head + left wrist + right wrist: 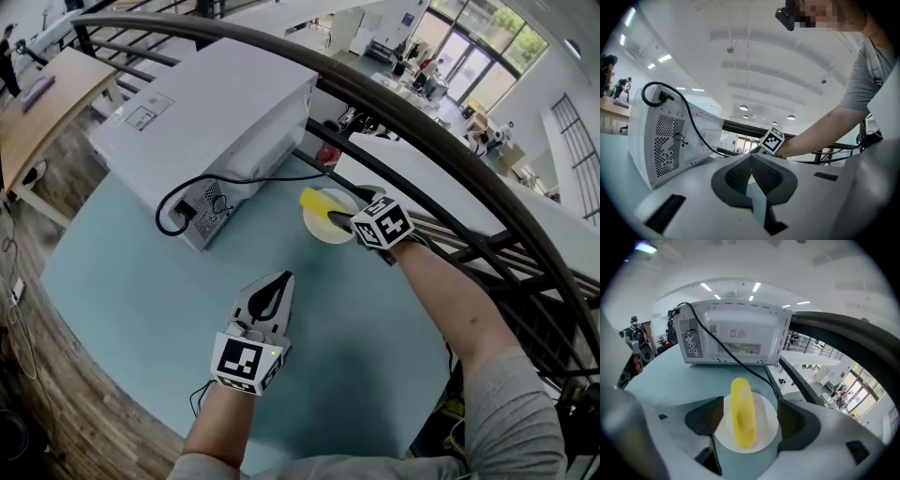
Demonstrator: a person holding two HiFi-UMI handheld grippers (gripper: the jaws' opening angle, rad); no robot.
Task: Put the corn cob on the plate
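The yellow corn cob (742, 414) lies across a small white plate (765, 431) on the teal table; in the head view the corn cob (315, 200) and plate (328, 231) sit just right of the microwave. My right gripper (750, 405) hovers over the plate, open wide. Its dark pads (707, 416) stand to either side of the cob without touching it. From the head view the right gripper (339, 216) reaches in from the right. My left gripper (279, 281) sits nearer the table's middle, shut and holding nothing. In its own view the left gripper (751, 160) points toward the plate.
A white microwave (211, 127) with a looping black cord (173, 211) stands at the table's back left. A dark curved railing (441, 155) runs close behind and to the right of the plate. The teal tabletop (141, 300) ends in a rounded edge on the left, over wooden floor.
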